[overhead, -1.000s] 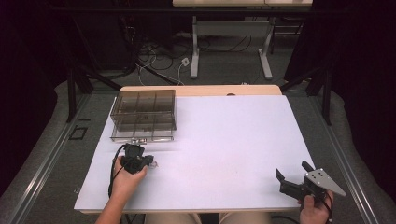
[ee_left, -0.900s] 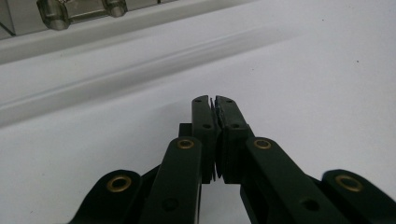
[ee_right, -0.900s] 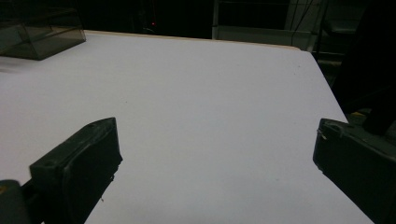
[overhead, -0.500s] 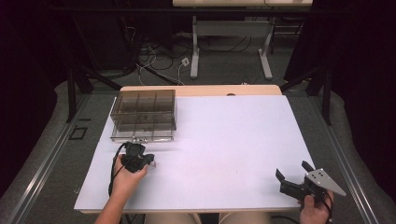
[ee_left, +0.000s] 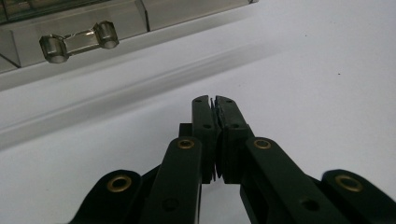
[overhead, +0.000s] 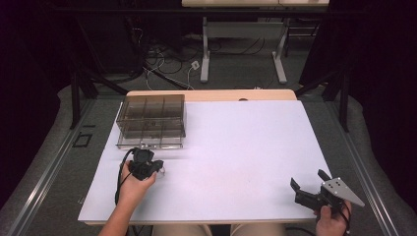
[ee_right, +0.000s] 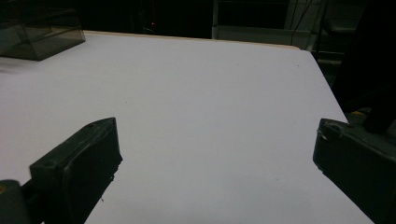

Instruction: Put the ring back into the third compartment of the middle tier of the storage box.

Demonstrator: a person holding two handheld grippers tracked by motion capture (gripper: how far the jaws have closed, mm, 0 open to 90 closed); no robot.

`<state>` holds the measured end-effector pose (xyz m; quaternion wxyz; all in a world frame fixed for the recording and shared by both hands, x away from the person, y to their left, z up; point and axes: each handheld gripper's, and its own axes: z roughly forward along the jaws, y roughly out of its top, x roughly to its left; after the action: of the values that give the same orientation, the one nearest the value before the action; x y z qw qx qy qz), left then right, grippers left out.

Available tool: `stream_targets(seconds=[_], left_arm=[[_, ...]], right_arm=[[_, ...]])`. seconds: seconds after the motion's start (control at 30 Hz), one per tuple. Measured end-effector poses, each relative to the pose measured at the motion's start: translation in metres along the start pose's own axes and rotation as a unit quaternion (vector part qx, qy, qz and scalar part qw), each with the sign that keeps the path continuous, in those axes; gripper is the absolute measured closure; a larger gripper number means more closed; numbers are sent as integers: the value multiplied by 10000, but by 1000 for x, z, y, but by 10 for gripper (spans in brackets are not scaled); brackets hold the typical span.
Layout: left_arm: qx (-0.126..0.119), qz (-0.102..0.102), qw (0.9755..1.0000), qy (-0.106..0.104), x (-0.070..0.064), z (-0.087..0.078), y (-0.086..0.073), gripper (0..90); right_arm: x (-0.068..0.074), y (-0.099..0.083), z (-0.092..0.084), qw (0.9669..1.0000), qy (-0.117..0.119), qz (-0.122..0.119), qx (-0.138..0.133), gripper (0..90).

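Left gripper: the left gripper [overhead: 156, 167] sits low over the white table [overhead: 246, 147], just on the near side of the smoky compartment box [overhead: 151, 122], jaws pressed together; in the left gripper view [ee_left: 215, 105] only a hairline seam runs between the pads. Whether something thin is pinched there, I can't tell.

Why there: my read is that it lines up with the box's front latch tab [ee_left: 78, 41], which stands just beyond the tips and a little to the left. Closed jaws would make a narrow point for poking or hooking that tab, though that is a guess.

Box position: far left part of the table, well apart from the right hand.

Box heading: long axis runs left to right across the table, its latch side facing the person. Lid appears down; divided compartments show through the top, contents too dim to tell.

Right gripper: the right gripper [overhead: 308, 185] is parked at the near right corner, jaws spread wide with nothing between them [ee_right: 215, 154], pointing up the table toward the box [ee_right: 39, 37]. It looks like it is waiting.
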<state>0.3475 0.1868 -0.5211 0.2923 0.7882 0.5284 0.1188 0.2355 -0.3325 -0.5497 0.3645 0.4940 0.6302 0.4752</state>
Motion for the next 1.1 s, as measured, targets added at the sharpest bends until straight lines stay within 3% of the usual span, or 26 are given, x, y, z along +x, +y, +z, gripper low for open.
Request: stream_targets(seconds=[1.1], left_arm=[[-224, 168, 9996, 77, -2, -18, 20, 878]], right_arm=[[0, 0, 0, 10000, -17, -21, -39, 3]])
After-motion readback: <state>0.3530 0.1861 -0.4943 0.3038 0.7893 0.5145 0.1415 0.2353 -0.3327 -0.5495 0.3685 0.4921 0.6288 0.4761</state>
